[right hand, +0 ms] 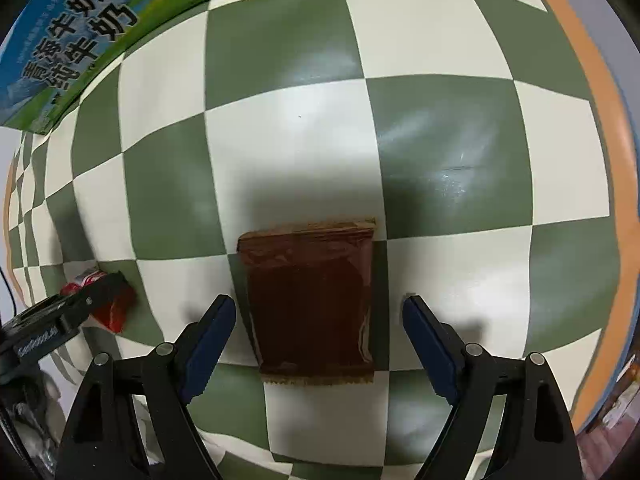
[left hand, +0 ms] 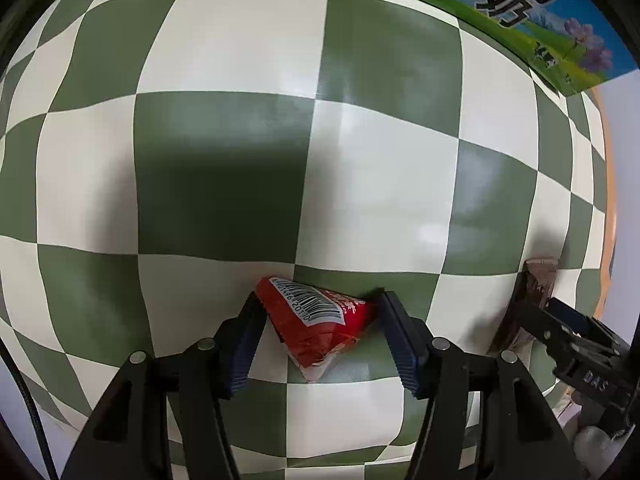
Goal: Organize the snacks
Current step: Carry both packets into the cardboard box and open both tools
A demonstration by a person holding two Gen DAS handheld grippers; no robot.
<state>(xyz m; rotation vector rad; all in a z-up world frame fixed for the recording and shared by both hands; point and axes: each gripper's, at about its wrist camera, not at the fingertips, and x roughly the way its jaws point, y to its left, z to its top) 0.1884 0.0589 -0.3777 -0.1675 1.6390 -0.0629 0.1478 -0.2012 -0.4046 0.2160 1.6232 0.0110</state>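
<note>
A red snack packet (left hand: pixel 320 320) with a barcode label lies on the checked cloth between the fingers of my left gripper (left hand: pixel 320 298). The pads stand close to its sides without squeezing it. A flat brown snack packet (right hand: pixel 312 300) lies on the cloth inside my right gripper (right hand: pixel 318 300), whose jaws stand wide with gaps on both sides. Both grippers point down at the table. In the left wrist view the brown packet (left hand: pixel 536 280) shows at the right edge. In the right wrist view the red packet (right hand: pixel 116 304) sits at the lower left under the other gripper.
A green and blue milk carton box (left hand: pixel 520 12) with large printed characters lies at the far side of the table, also seen as the box (right hand: pixel 80 40). The green and white checked tablecloth (right hand: pixel 300 140) ends at an orange table rim (right hand: pixel 600 120) on the right.
</note>
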